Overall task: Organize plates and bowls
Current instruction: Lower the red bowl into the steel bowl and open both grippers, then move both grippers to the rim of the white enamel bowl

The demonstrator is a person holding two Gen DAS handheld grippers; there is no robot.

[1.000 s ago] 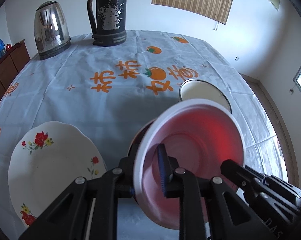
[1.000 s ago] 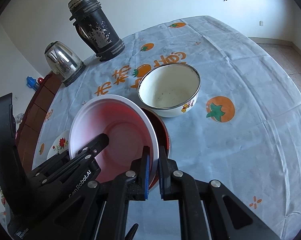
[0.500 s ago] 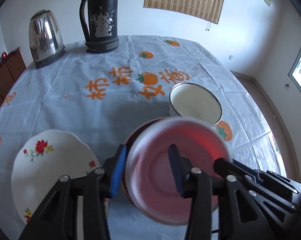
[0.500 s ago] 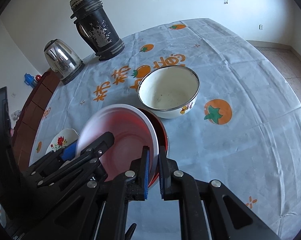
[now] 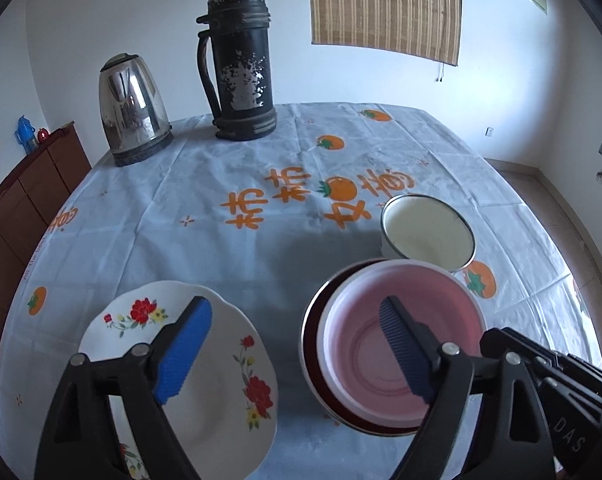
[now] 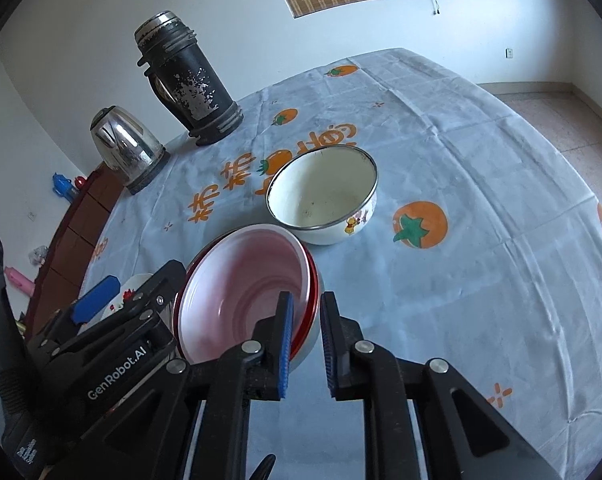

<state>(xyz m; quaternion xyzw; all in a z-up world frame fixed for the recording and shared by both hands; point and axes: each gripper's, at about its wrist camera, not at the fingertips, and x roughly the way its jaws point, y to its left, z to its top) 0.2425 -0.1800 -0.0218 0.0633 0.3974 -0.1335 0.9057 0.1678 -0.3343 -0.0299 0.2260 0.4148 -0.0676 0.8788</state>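
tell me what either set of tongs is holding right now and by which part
Nothing: both sets of tongs, left and right, are opening off the pink bowl.

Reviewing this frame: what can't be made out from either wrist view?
- Dark red bowl under the pink bowl: only its rim shows in both views.
- Floral plate, right wrist view: mostly hidden behind the left gripper.
- Floral plate's near edge, left wrist view: covered by that gripper's arm.
- Enamel bowl: base unseen.

Red bowl (image 5: 313, 344) mostly hidden
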